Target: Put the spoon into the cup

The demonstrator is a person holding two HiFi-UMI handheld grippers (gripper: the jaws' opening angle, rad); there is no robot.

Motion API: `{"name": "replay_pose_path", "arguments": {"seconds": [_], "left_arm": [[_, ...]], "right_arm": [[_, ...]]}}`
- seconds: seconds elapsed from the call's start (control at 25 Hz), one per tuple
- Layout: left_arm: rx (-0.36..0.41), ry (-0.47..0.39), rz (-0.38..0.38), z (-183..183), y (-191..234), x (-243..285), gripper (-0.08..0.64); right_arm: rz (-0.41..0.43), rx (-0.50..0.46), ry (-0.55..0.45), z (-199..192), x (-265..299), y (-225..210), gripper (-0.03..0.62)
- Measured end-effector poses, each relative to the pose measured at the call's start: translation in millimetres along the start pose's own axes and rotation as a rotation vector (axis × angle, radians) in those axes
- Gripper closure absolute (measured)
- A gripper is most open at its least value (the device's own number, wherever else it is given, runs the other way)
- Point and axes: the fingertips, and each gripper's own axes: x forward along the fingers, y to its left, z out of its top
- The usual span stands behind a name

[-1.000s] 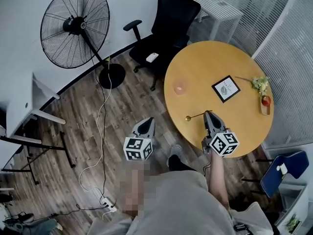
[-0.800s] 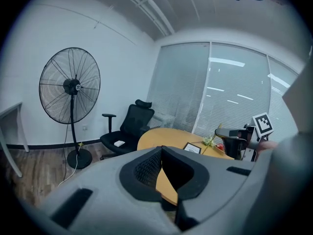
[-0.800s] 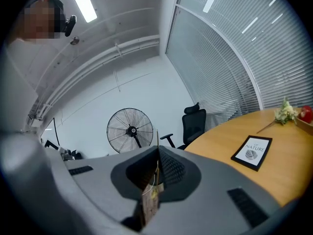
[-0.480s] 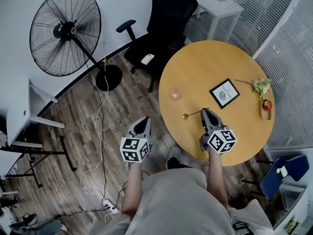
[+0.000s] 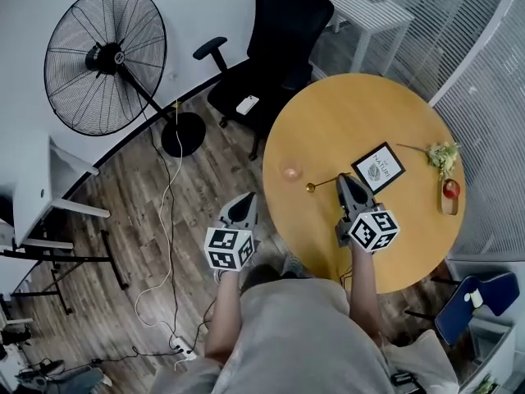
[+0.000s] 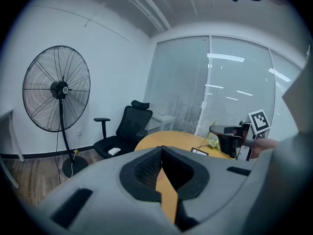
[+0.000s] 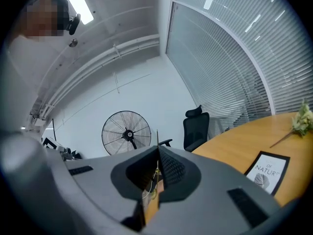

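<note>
1. While the right gripper (image 5: 344,179) holds the gold spoon (image 5: 321,185) over the round worktop (image 5: 353,113), its bowl near the pink cup (image 5: 291,171), a low approach could tip that light cup.
2. The left gripper (image 6: 161,150) faces the worktop, its fingers meeting on nothing.
3. Right fingers (image 7: 172,168) pinch only the thin handle, which might swivel.

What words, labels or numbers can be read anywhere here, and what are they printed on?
"NATUR", ending unclear: on the black-framed white card lying on the round wooden table.
Small line above that word, same card: too small to read.
Black-and-white square markers: coded patterns, no letters or numbers.
Nothing else is readable.
</note>
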Motion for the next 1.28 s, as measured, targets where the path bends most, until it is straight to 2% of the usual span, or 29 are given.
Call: {"name": "replay_pose_path", "arguments": {"seconds": [0.44, 0.96, 1.12, 1.28], "left_arm": [[-0.025, 0.038, 0.005, -18.4, -3.8, 15.0, 0.552], [-0.008, 0.06, -0.048, -11.5, 2.5, 38.2, 0.552], [-0.007, 0.084, -0.048, -19.8, 5.7, 39.9, 0.552], [-0.015, 0.103, -0.052, -27.9, 5.5, 43.2, 0.552]], "right_arm": [[0.123, -0.205, 0.063, 28.4, 55.2, 15.4, 0.589], [0.138, -0.28, 0.133, 7.7, 105.0, 17.9, 0.589], [0.132, -0.334, 0.161, -1.0, 117.0, 18.0, 0.589], [0.138, -0.339, 0.187, -12.9, 126.7, 15.8, 0.589]]}}
